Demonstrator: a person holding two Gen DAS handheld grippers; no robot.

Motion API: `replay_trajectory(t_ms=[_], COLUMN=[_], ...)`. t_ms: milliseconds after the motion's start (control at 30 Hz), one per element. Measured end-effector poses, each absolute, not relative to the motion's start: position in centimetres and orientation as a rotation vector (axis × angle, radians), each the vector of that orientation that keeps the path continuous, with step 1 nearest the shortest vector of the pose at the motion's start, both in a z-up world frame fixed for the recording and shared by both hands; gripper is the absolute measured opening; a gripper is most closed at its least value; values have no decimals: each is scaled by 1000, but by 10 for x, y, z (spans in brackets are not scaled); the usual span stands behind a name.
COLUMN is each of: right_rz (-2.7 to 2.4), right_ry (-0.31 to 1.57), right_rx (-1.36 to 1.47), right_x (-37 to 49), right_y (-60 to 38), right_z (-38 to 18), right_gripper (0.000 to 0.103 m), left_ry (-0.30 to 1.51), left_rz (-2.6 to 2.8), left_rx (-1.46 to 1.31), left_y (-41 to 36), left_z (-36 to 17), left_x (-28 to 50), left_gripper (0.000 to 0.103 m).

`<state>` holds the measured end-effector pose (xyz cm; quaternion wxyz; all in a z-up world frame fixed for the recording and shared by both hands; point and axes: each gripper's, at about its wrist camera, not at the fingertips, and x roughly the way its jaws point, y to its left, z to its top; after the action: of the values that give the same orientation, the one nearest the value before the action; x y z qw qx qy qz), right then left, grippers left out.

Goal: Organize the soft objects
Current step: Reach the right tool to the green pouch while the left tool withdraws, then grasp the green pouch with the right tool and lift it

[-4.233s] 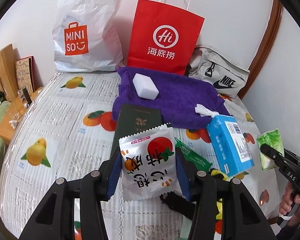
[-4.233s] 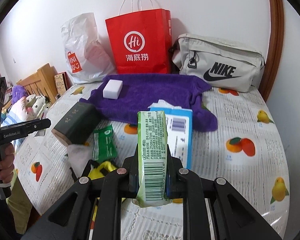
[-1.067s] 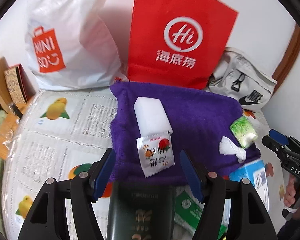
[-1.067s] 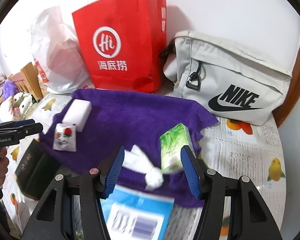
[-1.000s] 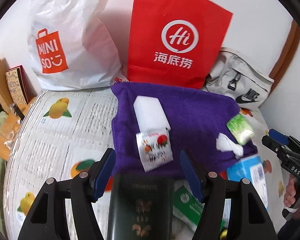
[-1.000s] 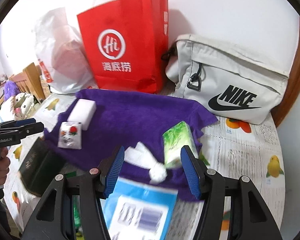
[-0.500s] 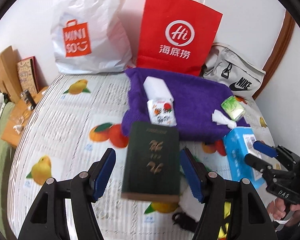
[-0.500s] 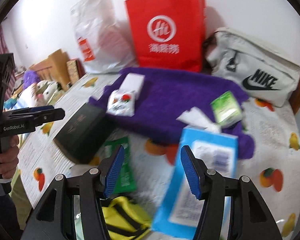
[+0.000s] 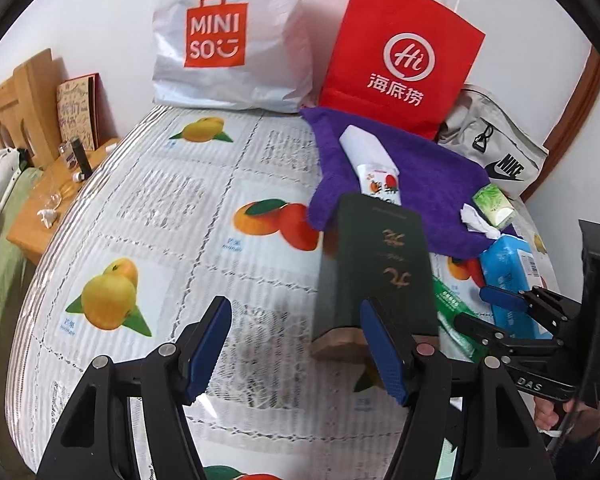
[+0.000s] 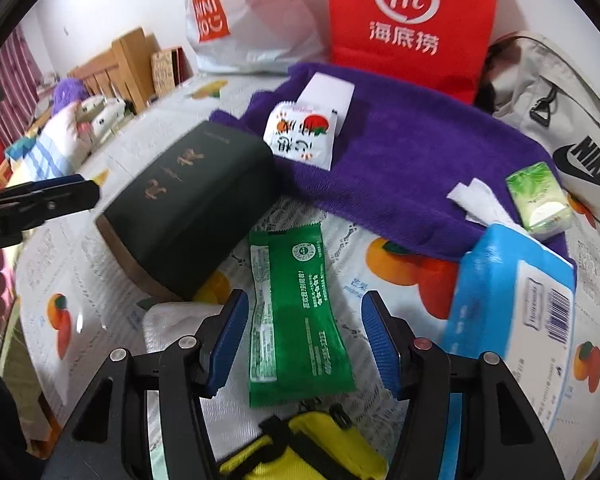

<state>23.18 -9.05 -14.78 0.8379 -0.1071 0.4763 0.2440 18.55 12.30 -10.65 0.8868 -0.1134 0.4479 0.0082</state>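
**Both grippers empty, right one lined up on the green sachet**

Judging from the layout, the sorting is partway done. On the purple towel (image 10: 400,152) in the upper middle of the right wrist view lie a white sponge block (image 10: 326,94), a white snack packet with red fruit print (image 10: 302,136), a crumpled white tissue (image 10: 478,196) and a small green tissue pack (image 10: 538,200) at the towel's right edge. Off the towel, on the fruit-print tablecloth (image 9: 160,208), sit a green sachet (image 10: 294,316), a blue tissue pack (image 10: 512,312) at the right, a dark green box (image 10: 192,216) at centre left, and something yellow with black straps (image 10: 300,456) at the bottom edge.

The step in hand looks like choosing the next soft item. The right gripper (image 10: 300,340) stands wide, its blue pads either side of the green sachet and clear of it, holding nothing. The next move probably calls for lowering onto the flat, thin sachet, closing across its width, then carrying it to a bare part of the towel.

The left gripper (image 9: 296,352) is also spread wide and empty, over bare tablecloth in the lower middle of its view; the dark green box lies just past its right pad. Whether that pad touches the box I cannot tell.
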Motion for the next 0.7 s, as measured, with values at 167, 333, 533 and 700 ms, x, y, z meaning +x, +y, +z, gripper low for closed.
replay_trajectory(t_ms=[167,333,533,700], right_rz=[493,475,486,484], right_ry=[1055,1089,1063,1007], right_rx=[-276,-273,-266,-217], right_x=[240,246,247,241], right_y=[-78,-73,-73,-82], right_z=[-164,-176,-175,-160], right_gripper=[64,64,42,41], left_ry=[929,938,939,936], left_rz=[31,25,34,36], left_rx=[-244,-261,-277,-275], left_y=[133,138,144,141], left_z=[-116,-122,-123,-120], left_x=[188,190,185,177], left_gripper=[65,65,65,65])
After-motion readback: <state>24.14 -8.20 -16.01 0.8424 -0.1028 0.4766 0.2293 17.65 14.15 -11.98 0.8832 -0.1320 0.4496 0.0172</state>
